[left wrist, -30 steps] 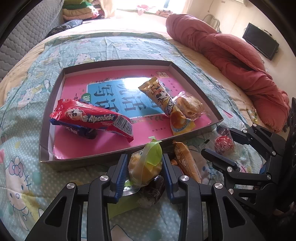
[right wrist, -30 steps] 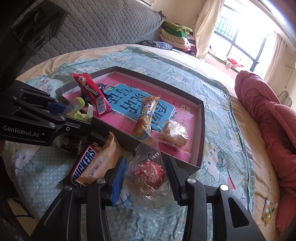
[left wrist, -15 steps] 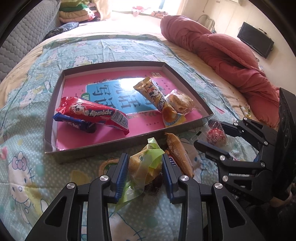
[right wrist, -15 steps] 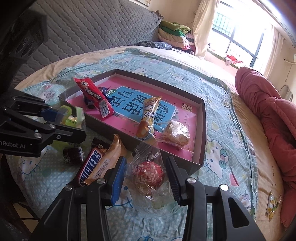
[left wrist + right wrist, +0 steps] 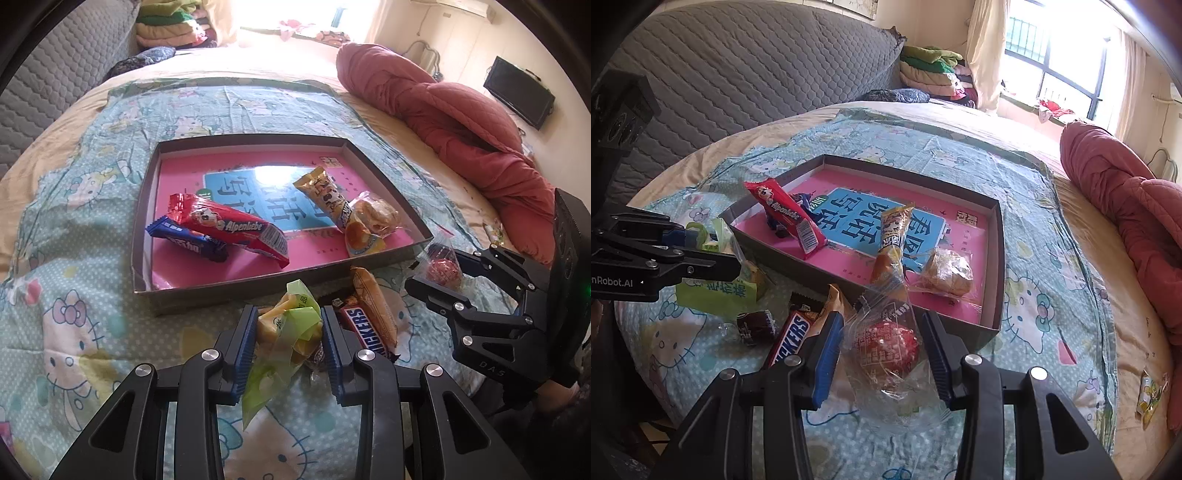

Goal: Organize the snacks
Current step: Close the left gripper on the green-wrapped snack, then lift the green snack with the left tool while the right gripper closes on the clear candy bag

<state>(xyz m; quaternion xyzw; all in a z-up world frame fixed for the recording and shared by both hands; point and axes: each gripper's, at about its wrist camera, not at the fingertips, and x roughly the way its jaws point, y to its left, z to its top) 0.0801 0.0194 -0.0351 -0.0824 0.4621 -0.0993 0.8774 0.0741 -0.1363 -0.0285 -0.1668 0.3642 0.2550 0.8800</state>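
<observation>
On the bed, my left gripper pinches a soft green snack, my right gripper a crinkly, slippery red candy bag, both mid-pack.

My left claw pinches a crinkly green plastic packet; my right claw holds glossy clear film around a red sweet. The cardboard tray looks matt, the bedsheet soft cloth.

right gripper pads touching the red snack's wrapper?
Touching. The right wrist view shows the right gripper with both pads against the clear wrapper of the red snack.
</observation>
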